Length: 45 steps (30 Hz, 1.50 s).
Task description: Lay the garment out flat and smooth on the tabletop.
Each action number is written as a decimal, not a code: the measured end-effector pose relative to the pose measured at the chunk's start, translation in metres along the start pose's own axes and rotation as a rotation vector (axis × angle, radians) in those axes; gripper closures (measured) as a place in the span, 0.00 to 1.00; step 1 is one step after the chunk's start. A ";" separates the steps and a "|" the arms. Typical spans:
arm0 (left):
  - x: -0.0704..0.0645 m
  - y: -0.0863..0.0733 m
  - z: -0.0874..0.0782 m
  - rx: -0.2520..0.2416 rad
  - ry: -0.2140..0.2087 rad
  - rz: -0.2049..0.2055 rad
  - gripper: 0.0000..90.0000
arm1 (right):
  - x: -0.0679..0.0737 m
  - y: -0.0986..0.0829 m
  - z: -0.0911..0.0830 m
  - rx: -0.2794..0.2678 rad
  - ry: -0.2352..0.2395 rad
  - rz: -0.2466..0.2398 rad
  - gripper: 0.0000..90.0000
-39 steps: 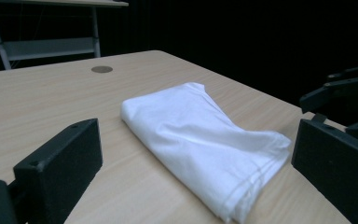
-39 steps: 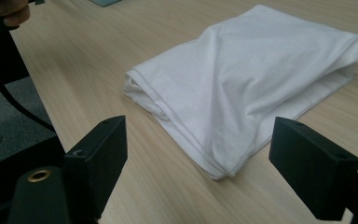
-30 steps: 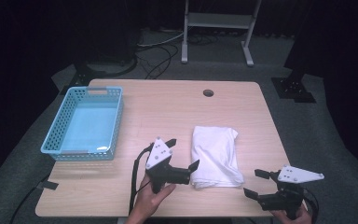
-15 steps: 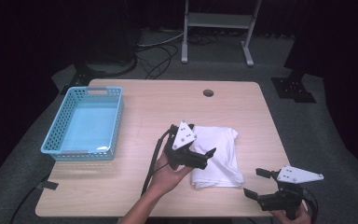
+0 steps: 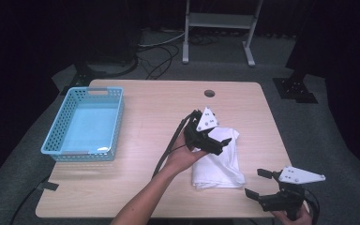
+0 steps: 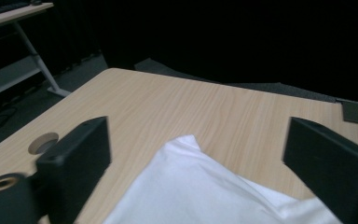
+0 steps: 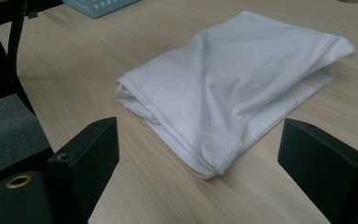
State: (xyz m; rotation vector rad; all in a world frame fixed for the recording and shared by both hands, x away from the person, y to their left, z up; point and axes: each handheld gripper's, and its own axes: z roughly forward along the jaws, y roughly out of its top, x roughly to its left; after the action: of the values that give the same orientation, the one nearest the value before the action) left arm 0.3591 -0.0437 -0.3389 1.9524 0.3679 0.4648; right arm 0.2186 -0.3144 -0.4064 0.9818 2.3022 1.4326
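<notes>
L gripper jaws wide, over top edge of folded white cloth, frame center. R gripper jaws wide, lower right, just off cloth. Blue basket far left, well apart; table betw. bare.

Open wood on most sides

Bare table ahead and left of the left gripper (jaws spread); folded white cloth directly beneath. Blue basket well off to its left. Between cloth and right gripper, a clear strip.
</notes>
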 end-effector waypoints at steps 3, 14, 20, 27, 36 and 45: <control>0.006 0.001 0.009 0.013 -0.015 -0.003 0.09 | 0.000 0.000 0.001 0.002 0.001 0.001 0.13; 0.025 0.001 0.063 0.158 -0.102 0.025 0.16 | -0.007 -0.003 0.007 0.015 -0.002 0.019 0.13; 0.036 -0.004 0.087 0.200 -0.157 -0.001 0.18 | -0.008 -0.004 0.010 0.025 0.002 0.020 0.13; 0.039 -0.005 0.111 0.270 -0.190 0.029 0.25 | -0.009 -0.004 0.015 0.041 0.013 0.014 0.16; 0.041 -0.007 0.136 0.355 -0.235 0.062 0.38 | -0.010 -0.005 0.019 0.075 0.016 0.008 0.28; 0.043 -0.012 0.146 0.388 -0.305 0.069 0.56 | -0.011 -0.005 0.029 0.118 0.029 -0.012 0.42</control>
State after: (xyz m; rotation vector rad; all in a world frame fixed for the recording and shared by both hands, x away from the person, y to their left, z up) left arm 0.4666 -0.1354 -0.3980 2.3770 0.2036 0.1371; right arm 0.2401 -0.3027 -0.4261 0.9831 2.4327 1.3279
